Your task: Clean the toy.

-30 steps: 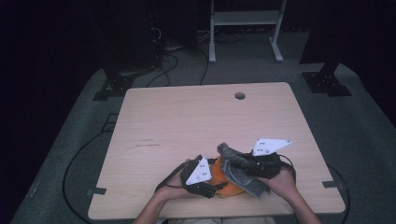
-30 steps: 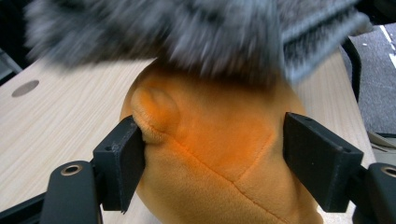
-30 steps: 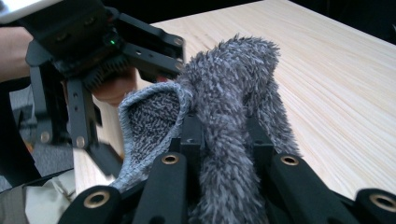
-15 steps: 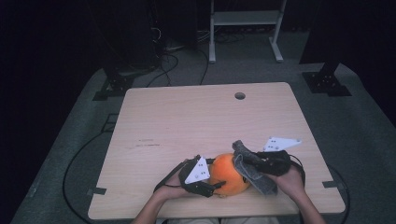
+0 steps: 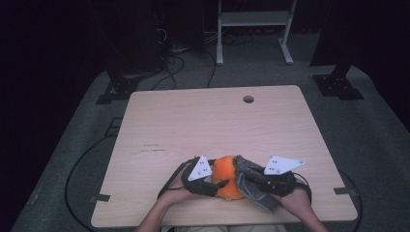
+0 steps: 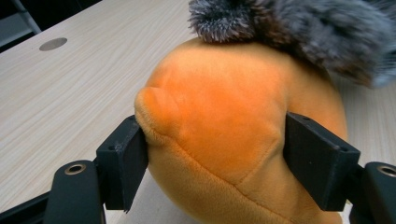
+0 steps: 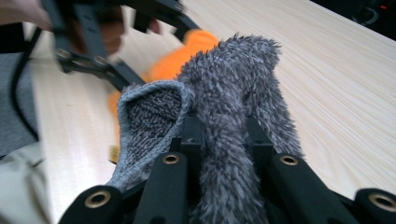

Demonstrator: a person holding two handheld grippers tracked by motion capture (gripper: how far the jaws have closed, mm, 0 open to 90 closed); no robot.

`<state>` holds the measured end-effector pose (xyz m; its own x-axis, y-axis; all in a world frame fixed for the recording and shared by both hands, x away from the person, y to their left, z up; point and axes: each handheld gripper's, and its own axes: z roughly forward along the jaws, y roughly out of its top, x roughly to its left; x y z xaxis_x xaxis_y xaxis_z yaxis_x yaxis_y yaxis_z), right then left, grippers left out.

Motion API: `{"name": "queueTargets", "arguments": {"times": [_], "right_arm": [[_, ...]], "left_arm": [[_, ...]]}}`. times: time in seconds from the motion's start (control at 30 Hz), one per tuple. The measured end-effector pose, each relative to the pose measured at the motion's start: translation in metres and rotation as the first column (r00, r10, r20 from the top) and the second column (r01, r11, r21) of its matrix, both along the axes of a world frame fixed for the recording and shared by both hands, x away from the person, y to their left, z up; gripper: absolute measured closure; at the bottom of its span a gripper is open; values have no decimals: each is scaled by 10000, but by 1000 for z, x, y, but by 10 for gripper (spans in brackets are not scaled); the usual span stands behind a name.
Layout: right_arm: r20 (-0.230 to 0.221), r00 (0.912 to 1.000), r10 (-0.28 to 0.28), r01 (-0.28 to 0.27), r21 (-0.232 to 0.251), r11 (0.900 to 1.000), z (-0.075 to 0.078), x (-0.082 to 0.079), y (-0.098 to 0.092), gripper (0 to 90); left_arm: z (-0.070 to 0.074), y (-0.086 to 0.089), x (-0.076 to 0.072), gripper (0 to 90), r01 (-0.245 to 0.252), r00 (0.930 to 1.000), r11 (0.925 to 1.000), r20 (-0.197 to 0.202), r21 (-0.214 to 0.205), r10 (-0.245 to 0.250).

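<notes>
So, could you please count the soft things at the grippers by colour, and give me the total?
Orange: 1, the orange plush ball, clamped between the left gripper jaws.
Grey: 1, the grey fuzzy cloth, pinched in the right gripper and resting against the ball.
Total: 2 soft things, both near the front edge of the wooden table.

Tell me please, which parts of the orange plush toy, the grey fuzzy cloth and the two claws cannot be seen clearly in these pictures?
- Orange plush toy: left gripper view, its underside cut off by the bottom edge; top covered by the grey fuzzy cloth.
- Right claw: right gripper view, fingertips buried in the cloth.
- Left claw: high view, too small to see the pads; blurred in the right gripper view.
</notes>
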<state>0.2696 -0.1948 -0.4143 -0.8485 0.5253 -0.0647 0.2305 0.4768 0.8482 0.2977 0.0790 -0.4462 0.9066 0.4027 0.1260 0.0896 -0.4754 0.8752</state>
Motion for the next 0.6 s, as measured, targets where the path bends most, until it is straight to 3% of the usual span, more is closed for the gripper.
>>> {"name": "queueTargets", "arguments": {"times": [0.1, 0.13, 0.17, 0.3, 0.37, 0.43, 0.5, 0.6], "right_arm": [[-211, 9993, -314, 320, 290, 9991, -6, 6, -11, 742], [-155, 9992, -357, 361, 280, 9990, -8, 6, -11, 742], [-132, 9990, -417, 421, 325, 9986, -8, 7, -11, 742], [-105, 9987, -490, 494, 428, 9979, -9, 10, -9, 742], [-5, 9984, -573, 573, 443, 9974, -10, 12, -7, 741], [95, 9979, -643, 637, 462, 9969, -10, 15, -6, 741], [112, 9978, -653, 646, 497, 9967, -11, 19, -9, 740], [41, 9971, -759, 757, 424, 9962, -13, 22, -13, 740]], "left_arm": [[4, 3, 1, 203, 164, 9999, 9990, -31, -410, -166], [8, 4, 1, 186, 188, 9998, 9983, 52, -551, -186], [13, 7, 0, 174, 177, 9992, 9971, 377, -734, -150], [18, 10, -3, 151, 263, 9985, 9955, 498, -914, -218], [17, 10, -5, 167, 370, 9973, 9966, 660, -730, -322], [13, 8, -6, 263, 609, 9951, 9977, 792, -289, -585], [8, 3, -7, 309, 551, 9943, 9985, 908, 52, -553], [7, 1, -6, 318, 433, 9953, 9991, 868, 37, -435]]}}
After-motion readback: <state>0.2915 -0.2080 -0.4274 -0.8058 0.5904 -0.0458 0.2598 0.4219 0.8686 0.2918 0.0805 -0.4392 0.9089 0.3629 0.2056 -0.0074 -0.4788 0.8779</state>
